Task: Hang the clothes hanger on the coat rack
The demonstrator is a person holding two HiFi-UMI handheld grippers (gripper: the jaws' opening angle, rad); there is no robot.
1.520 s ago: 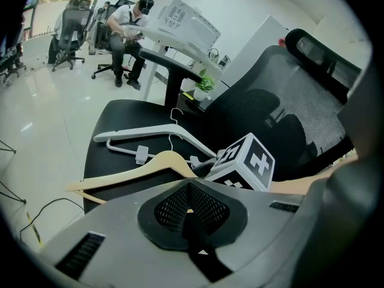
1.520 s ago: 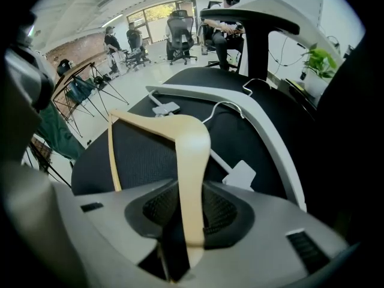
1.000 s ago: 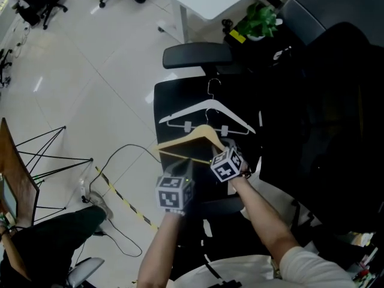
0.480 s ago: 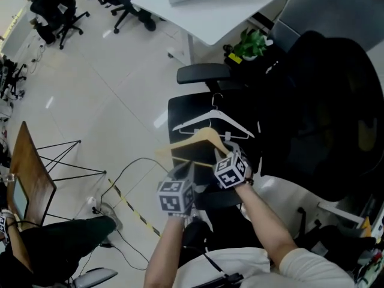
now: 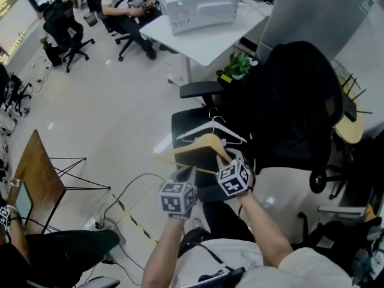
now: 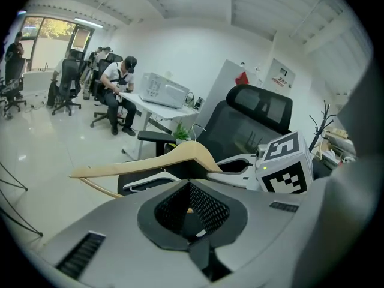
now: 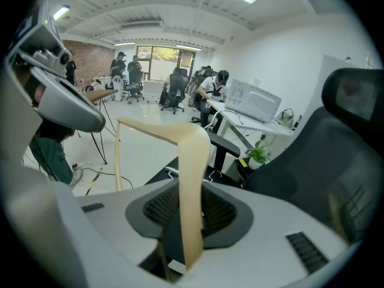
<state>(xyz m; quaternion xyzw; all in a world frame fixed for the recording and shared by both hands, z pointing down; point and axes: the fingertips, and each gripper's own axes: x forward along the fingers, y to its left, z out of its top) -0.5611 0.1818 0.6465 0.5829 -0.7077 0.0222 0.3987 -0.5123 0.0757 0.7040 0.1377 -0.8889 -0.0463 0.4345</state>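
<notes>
Wooden hanger (image 5: 201, 146) held in the air over the front edge of the black office chair (image 5: 300, 101), above and apart from a white wire-hook hanger (image 5: 211, 128) lying flat on the seat. In the head view its long axis runs across the picture, left to right, with the peak of the shoulders away from the person and the thin lower bar nearest them; hook not made out. Right gripper (image 5: 231, 158) clamped on the right shoulder arm: in the right gripper view the pale arm (image 7: 192, 179) rises straight out of the closed jaws, bends at the peak and runs off left. Left gripper (image 5: 187, 174) sits at the lower bar; in the left gripper view a sliver of wood shows between the mesh pads (image 6: 207, 206), so it appears closed on that bar, though the contact is mostly hidden. From that view the left shoulder (image 6: 150, 161) points left, its tip free. Hanger is light, unpainted wood, broad flat shoulders, slim curved crossbar. Writing: only black-and-white square markers on each gripper's cube; a small wall notice (image 6: 282, 75) is too small to read. White desk (image 5: 204, 35) behind the chair carries a white box-shaped machine (image 5: 201, 8); potted plant (image 5: 238, 66) beside it.
</notes>
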